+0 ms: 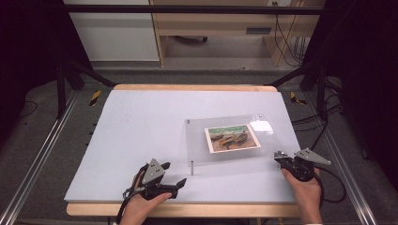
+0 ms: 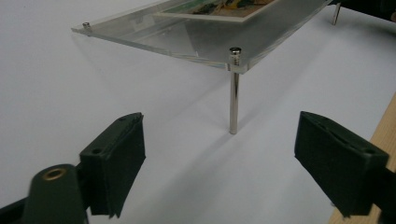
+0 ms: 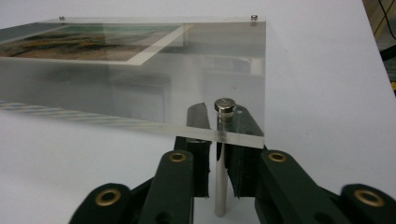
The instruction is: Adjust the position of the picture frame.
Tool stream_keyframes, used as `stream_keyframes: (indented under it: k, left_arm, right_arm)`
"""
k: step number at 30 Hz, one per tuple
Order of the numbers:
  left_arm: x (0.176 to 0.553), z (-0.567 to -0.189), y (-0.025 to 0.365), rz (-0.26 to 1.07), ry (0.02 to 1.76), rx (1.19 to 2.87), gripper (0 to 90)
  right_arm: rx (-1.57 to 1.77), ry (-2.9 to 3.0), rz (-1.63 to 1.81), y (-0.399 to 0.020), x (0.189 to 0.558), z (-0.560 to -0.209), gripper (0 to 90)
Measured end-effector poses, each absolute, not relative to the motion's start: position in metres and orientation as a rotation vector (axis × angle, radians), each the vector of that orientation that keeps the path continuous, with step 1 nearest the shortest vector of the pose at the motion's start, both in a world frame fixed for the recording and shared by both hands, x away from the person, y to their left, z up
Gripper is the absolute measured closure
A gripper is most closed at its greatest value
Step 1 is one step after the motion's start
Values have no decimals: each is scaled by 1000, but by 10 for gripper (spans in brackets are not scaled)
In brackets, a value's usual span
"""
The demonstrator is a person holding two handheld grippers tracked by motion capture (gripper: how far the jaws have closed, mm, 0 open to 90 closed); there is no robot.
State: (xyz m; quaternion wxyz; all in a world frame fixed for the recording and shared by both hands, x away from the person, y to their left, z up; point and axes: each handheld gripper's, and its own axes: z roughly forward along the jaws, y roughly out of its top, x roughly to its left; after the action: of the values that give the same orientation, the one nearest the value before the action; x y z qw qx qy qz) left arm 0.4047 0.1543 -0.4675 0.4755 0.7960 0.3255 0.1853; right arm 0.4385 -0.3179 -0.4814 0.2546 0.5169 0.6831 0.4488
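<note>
A clear acrylic plate (image 1: 197,140) stands on thin metal posts on the white table, with a landscape picture (image 1: 232,138) lying on it. My right gripper (image 1: 280,157) is at the plate's near right corner. In the right gripper view, that gripper (image 3: 220,115) is shut on the corner post (image 3: 221,186) just under the plate (image 3: 140,93). My left gripper (image 1: 172,174) rests open near the front edge. Its jaws stand wide and empty (image 2: 219,140), facing the near left post (image 2: 234,93), which is a little ahead of them.
A white patch (image 1: 261,125) lies at the plate's far right corner. The white sheet (image 1: 141,122) covers a wooden tabletop whose edge (image 1: 187,209) runs along the front. Metal rails flank the table, and cables (image 1: 328,187) trail at the right.
</note>
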Motion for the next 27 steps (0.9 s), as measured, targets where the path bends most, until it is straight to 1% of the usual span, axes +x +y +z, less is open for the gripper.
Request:
stream_keyframes:
  k: [1, 3, 5, 9, 10, 12, 14, 15, 16, 20, 22, 24, 26, 27]
  left_arm:
    - [405, -469, 151, 449, 796, 1944, 220]
    - [405, -470, 148, 438, 795, 1939, 255]
    - [406, -471, 143, 426, 802, 1926, 324]
    - [408, -473, 135, 409, 810, 1915, 434]
    - [409, -474, 133, 413, 817, 1905, 434]
    - [413, -475, 128, 418, 827, 1878, 510]
    - [416, -476, 125, 433, 832, 1868, 609]
    - [421, -477, 122, 427, 836, 1855, 634]
    - [421, -477, 122, 427, 836, 1855, 645]
    - [432, -480, 118, 355, 865, 1774, 726]
    - [432, -479, 118, 370, 854, 1748, 764]
    - [433, -479, 117, 362, 846, 1731, 790]
    - [433, -479, 117, 352, 849, 1720, 837]
    - [433, -479, 117, 344, 855, 1718, 840]
  right_arm:
    - [1405, 1834, 1244, -321, 438, -480, 838]
    - [1405, 1825, 1266, -321, 437, -479, 839]
    - [1404, 1816, 1269, -321, 437, -476, 841]
    - [1419, 1794, 1295, -321, 437, -471, 839]
    - [1419, 1794, 1295, -321, 437, -471, 839]
    - [1427, 1788, 1308, -320, 437, -469, 838]
    - [1428, 1792, 1305, -321, 437, -469, 838]
    - [1432, 1794, 1307, -321, 437, -469, 838]
    - [1432, 1794, 1307, -321, 437, -469, 838]
    - [1433, 1805, 1305, -322, 438, -470, 838]
    - [1433, 1808, 1305, -322, 438, -470, 838]
    - [1438, 1808, 1302, -321, 438, -471, 838]
    - [1439, 1803, 1310, -321, 438, -470, 838]
    - [1439, 1802, 1307, -321, 438, -471, 837]
